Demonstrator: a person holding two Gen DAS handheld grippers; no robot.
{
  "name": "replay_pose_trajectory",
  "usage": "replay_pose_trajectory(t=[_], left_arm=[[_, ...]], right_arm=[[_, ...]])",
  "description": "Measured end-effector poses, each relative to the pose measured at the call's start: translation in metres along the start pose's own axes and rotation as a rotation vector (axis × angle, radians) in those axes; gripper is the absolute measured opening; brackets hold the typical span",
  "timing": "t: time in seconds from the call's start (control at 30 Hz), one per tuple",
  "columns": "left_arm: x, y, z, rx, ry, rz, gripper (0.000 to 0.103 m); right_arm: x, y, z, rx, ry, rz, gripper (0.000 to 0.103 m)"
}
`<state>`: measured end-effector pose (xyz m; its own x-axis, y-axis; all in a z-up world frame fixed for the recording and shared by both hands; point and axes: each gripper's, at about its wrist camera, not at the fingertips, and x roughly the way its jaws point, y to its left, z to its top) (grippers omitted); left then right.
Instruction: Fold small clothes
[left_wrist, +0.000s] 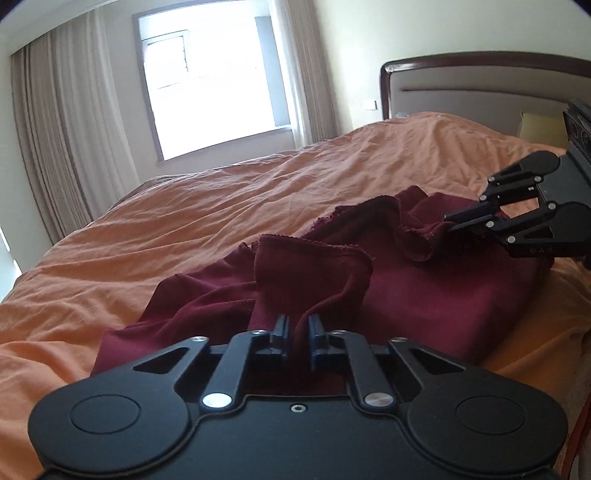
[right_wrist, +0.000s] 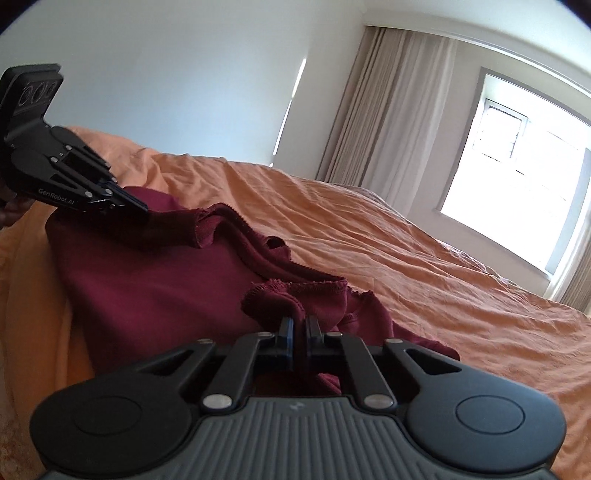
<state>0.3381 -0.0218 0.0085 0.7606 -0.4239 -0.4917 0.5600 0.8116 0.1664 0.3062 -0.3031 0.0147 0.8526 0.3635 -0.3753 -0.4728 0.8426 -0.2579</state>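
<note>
Dark red knit garment (left_wrist: 424, 280) lies rumpled on the orange bedspread (left_wrist: 184, 221); no finished fold visible. Left gripper (left_wrist: 297, 325) clenched on one hem corner, right gripper (right_wrist: 299, 326) clenched on the other. Judgement: early stage, folding still left

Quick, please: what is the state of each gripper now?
Left gripper: shut on the dark red garment.
Right gripper: shut on the same garment's edge.
</note>
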Motion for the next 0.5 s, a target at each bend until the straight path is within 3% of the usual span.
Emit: replay_pose_trajectory(t=[0.33, 0.5], left_arm=[[-0.011, 0.031, 0.017, -0.174, -0.187, 0.16, 0.001], [-0.003, 0.058, 0.025, -0.298, -0.212, 0.211, 0.001]], right_arm=[[0.013, -0.057, 0.026, 0.094, -0.065, -0.146, 0.006], [0.028, -0.08, 0.035, 0.117, -0.082, -0.209, 0.006]])
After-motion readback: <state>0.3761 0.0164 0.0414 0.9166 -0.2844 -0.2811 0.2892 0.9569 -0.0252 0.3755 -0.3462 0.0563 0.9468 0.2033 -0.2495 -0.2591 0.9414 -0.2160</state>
